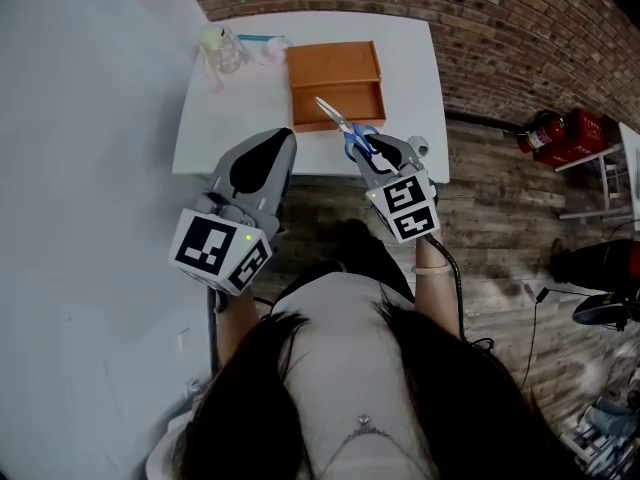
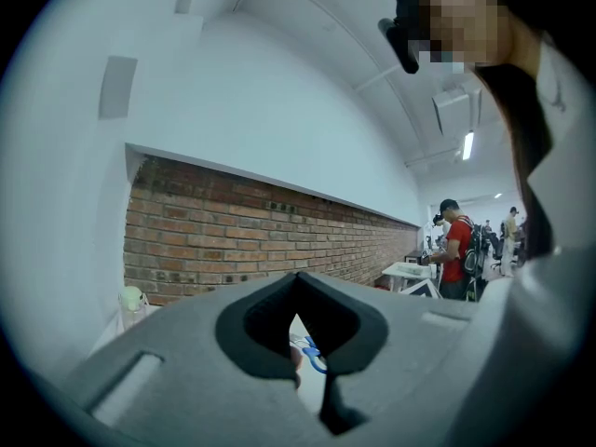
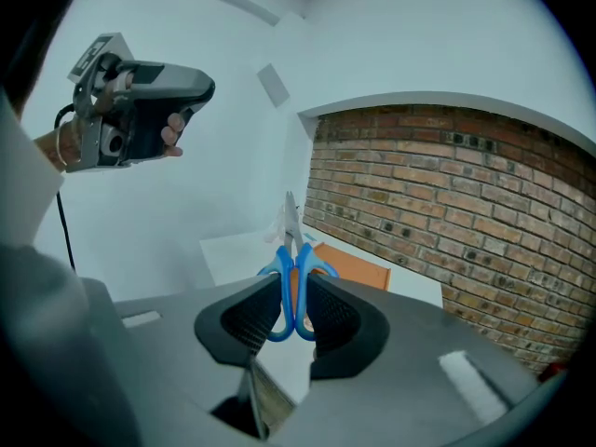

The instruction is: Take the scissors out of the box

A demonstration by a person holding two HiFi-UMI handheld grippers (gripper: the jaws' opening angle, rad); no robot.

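Note:
My right gripper is shut on the blue handles of the scissors, holding them in the air over the near edge of the white table. The steel blades point away, toward the open orange box, which lies flat on the table with nothing showing inside. In the right gripper view the scissors stand upright between the pads of the right gripper, with the box beyond. My left gripper hangs shut and holds nothing, left of the scissors. Its tips meet.
A pale bottle in clear wrapping lies at the table's far left corner. A white wall runs along the left and a brick wall behind. Red fire extinguishers stand on the wooden floor at right. A person in red stands far off.

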